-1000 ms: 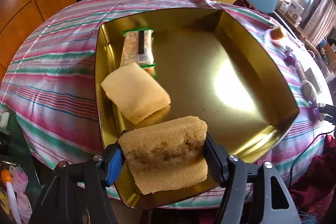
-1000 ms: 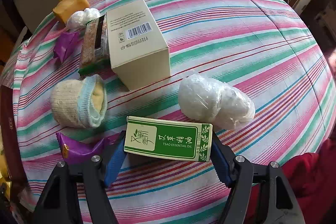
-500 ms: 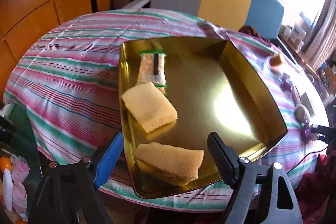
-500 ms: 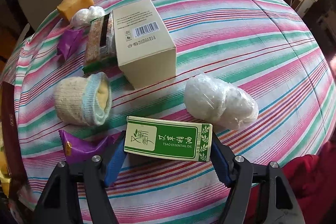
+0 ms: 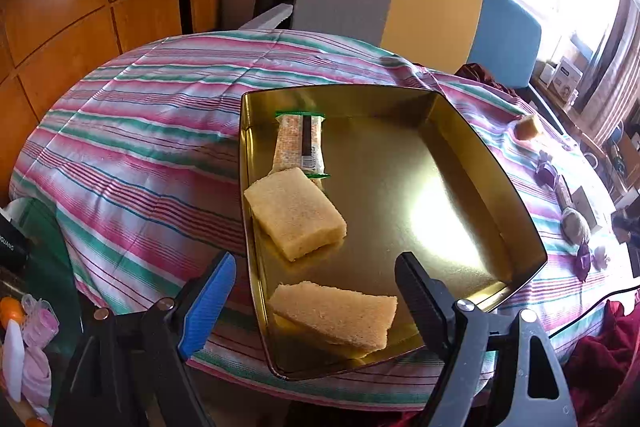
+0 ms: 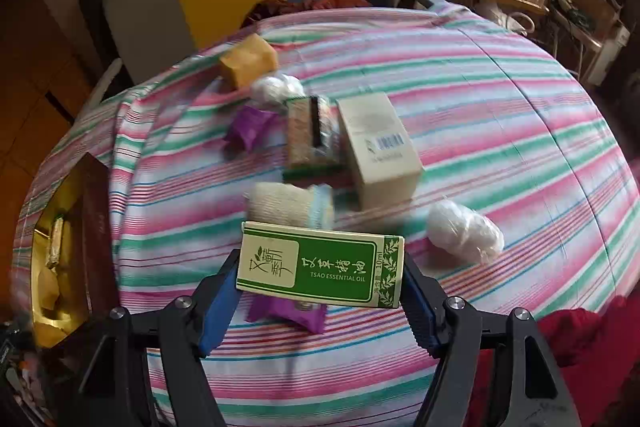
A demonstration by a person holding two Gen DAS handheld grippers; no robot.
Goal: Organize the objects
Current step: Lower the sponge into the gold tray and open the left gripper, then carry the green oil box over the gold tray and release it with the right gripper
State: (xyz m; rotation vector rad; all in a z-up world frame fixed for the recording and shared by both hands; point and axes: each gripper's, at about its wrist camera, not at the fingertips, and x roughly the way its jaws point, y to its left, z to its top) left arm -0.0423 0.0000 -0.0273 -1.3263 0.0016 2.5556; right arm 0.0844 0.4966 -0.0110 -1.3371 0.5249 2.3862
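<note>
A sorting job at a striped tabletop [image 5: 152,131] reaches its handover point: the left claw [image 5: 316,279] hangs with its jaws spread wide and nothing between them, above the near corner of the gold tin [image 5: 472,131]. The sponge [image 5: 336,315] it was squeezing a second ago now lies loose on the tin floor at that corner, its near end propped on the wall, apart from both pads. A second sponge [image 5: 296,215] and a snack bar [image 5: 302,147] sit further back along the tin's left wall, the sponge overlapping the bar's near end. That makes three things stowed. The right claw [image 6: 320,291] is clamped on the ends of a green oil box [image 6: 320,269], which a moment earlier sat low against the cloth and is now carried clear of it, with a purple sachet [image 6: 288,313] showing beneath. The tin shows at the far left of this view, so the box looks set to go there next. Left loose on the cloth are a knitted roll [image 6: 288,205], a cream carton [image 6: 380,143], a white wrapped bundle [image 6: 464,231] and several smaller pieces beyond.
</note>
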